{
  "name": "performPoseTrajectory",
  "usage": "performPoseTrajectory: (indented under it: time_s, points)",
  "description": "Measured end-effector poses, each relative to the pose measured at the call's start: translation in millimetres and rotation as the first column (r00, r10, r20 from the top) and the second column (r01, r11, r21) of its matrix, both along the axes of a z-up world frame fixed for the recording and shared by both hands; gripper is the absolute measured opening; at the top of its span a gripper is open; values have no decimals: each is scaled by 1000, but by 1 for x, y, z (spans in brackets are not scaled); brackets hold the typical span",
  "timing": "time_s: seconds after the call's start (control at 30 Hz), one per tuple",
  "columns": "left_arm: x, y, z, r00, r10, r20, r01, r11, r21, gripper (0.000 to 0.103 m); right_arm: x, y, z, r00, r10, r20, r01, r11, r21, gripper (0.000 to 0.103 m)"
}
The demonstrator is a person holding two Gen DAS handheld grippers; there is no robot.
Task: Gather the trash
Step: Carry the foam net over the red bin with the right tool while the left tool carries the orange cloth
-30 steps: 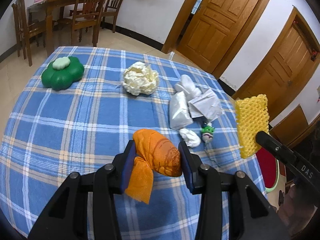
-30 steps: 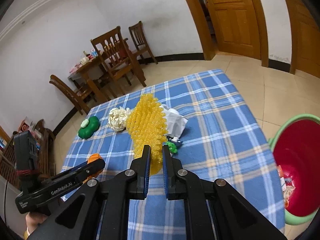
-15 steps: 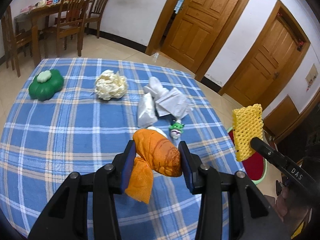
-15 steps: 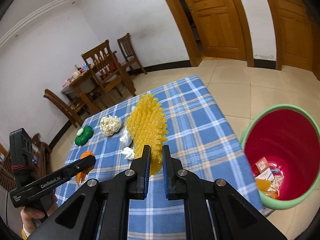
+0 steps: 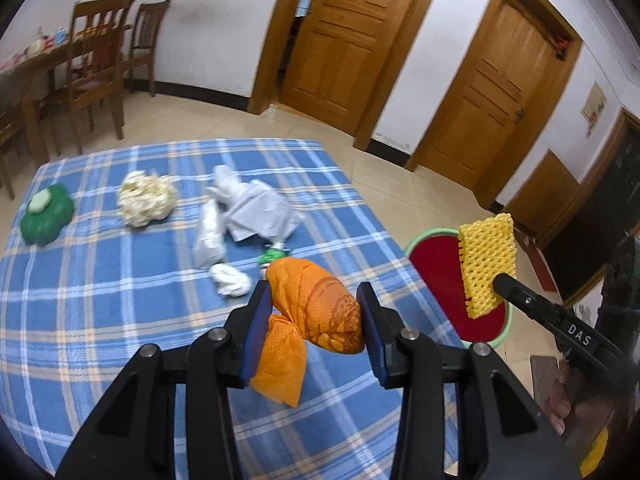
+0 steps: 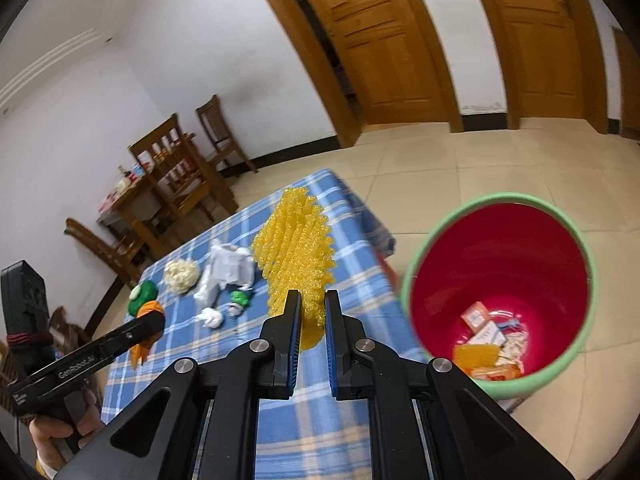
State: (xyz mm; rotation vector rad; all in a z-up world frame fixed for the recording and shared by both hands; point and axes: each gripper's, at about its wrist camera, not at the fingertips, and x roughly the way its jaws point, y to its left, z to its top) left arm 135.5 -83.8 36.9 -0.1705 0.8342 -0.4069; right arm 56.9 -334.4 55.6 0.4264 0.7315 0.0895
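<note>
gripping a yellow foam net [image 6: 297,259], the right gripper [image 6: 309,312] has its jaws clamped, up beside the red bin [image 6: 498,292]. left gripper [image 5: 310,312] jaws pinch an orange bag [image 5: 316,312] above the plaid worktop [image 5: 100,300].

Right gripper [image 6: 309,322], with yellow foam net [image 6: 295,256] clamped between its fingers: now carried off past the table's edge toward the red bin [image 6: 498,292]; one second ago it was over the blue checked tablecloth [image 6: 352,280]. The net now overlaps the bin's mouth in the left wrist view.

Red bin: one second ago a partial sliver at the frame edge; now its whole mouth and the scraps in its bottom show in the right wrist view.

Left gripper [image 5: 312,312], with orange bag [image 5: 316,312] gripped: has swung toward the same table edge; the bin [image 5: 436,276] now appears just beyond it.
</note>
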Motion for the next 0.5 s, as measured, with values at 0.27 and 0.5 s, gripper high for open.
performPoseTrajectory:
  time_s: [0.27, 0.5]
  points:
    - [3, -45, 7, 995, -99, 23, 99, 995, 14, 43, -17, -43, -5, 994, -110, -6, 111, 994, 15, 11]
    - [11, -86, 9, 985, -168, 36, 167, 986, 27, 43, -25, -86, -11, 980, -198, -7, 198, 980, 31, 11]
